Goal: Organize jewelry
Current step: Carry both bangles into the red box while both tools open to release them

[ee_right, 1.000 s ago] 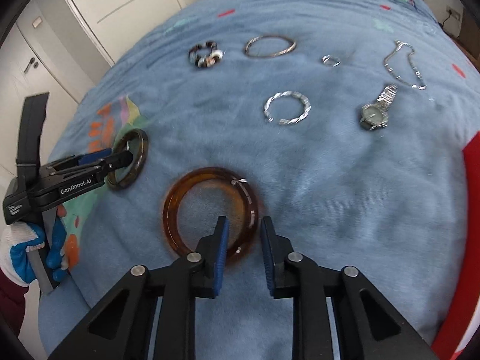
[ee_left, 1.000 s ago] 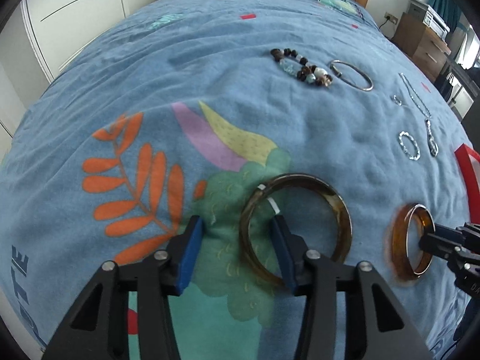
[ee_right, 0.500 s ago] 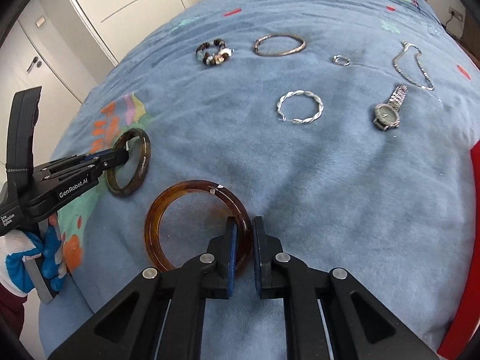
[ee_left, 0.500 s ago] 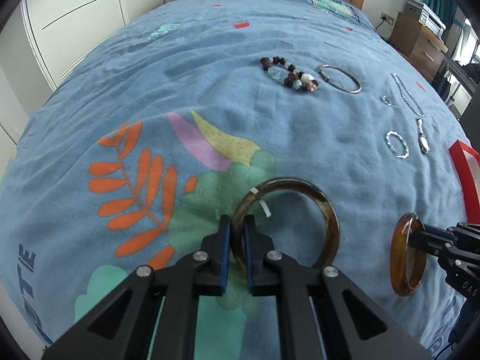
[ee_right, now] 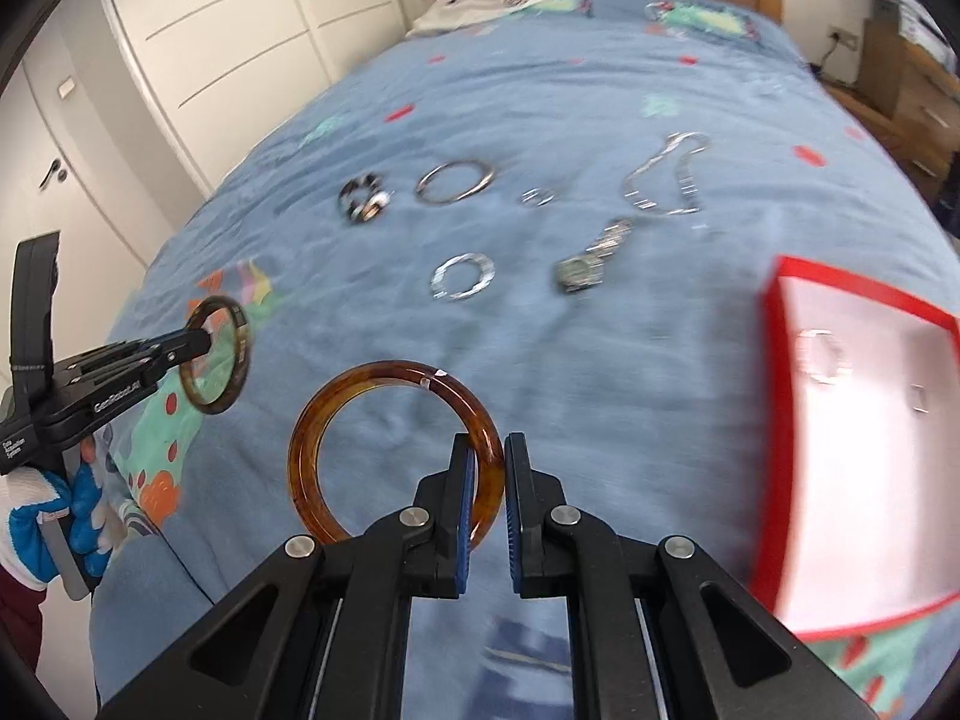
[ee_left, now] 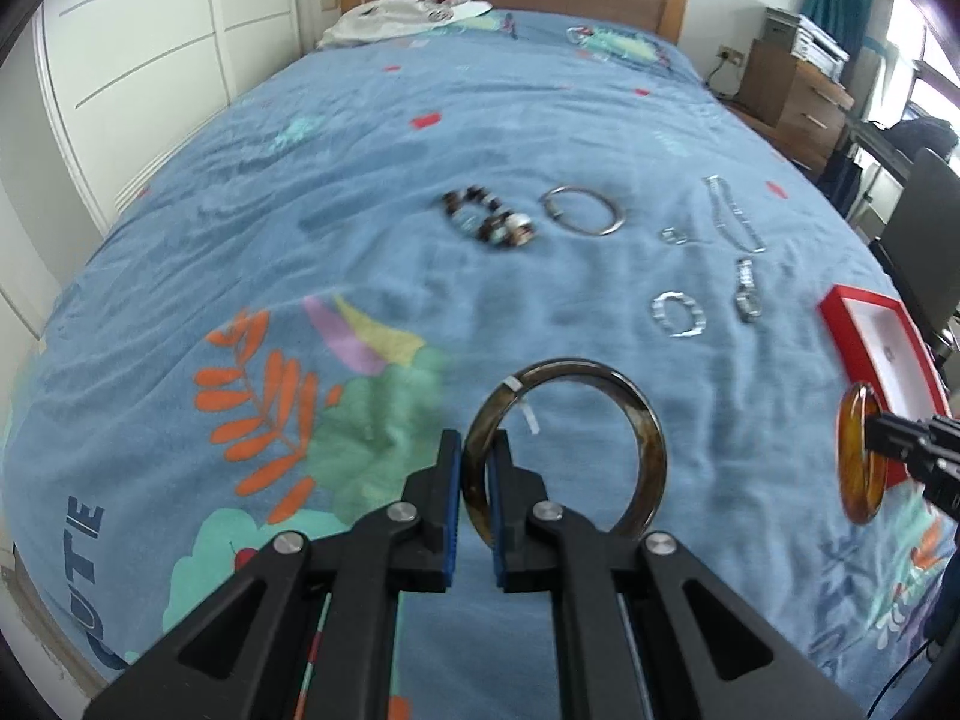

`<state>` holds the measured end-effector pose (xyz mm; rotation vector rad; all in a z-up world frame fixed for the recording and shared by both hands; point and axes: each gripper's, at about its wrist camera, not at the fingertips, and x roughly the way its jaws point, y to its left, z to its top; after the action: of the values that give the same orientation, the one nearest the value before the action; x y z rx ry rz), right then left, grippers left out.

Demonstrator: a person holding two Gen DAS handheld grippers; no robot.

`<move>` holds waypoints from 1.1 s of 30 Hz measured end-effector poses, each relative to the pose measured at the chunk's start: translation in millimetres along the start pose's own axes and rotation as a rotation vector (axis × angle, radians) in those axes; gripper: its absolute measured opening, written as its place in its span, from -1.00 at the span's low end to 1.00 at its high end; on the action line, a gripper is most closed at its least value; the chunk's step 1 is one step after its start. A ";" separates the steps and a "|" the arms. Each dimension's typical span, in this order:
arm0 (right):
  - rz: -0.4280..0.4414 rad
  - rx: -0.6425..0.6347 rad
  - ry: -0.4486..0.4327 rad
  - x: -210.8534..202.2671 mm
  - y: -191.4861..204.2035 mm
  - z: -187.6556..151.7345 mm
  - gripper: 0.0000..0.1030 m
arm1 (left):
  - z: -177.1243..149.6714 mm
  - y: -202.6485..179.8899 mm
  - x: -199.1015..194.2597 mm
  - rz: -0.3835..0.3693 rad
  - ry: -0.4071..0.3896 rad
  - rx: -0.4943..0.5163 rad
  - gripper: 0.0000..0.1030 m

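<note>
The left gripper point(ee_left: 476, 504) is clamped on the dark brown bangle point(ee_left: 651, 450), lower centre of its view. The right gripper point(ee_right: 485, 501) pinches the amber bangle point(ee_right: 312, 420), lower centre. A red jewelry box point(ee_right: 780, 420) sits at right; silver pieces lie above on the blue bedspread point(ee_right: 540, 90).

blue bedspread point(ee_left: 360, 192), white wardrobe point(ee_left: 138, 60)
</note>
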<state>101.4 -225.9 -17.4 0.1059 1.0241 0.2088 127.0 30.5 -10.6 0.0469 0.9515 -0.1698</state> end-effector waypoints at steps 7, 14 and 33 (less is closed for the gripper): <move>-0.068 0.036 -0.065 -52.7 -37.8 -8.0 -0.81 | 6.3 -44.3 -32.2 -0.049 -0.046 0.045 -0.85; -0.128 0.065 -0.126 -96.5 -75.4 -16.2 -0.81 | 19.9 -100.5 -57.2 -0.098 -0.080 0.112 -0.85; -0.209 0.153 -0.122 -126.4 -201.2 -30.4 -0.81 | 47.9 -283.0 -26.4 -0.238 -0.032 0.294 -0.85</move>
<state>36.6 -450.4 35.3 0.1472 0.9211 -0.0659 103.9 -250.7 48.5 0.2008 0.8924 -0.5283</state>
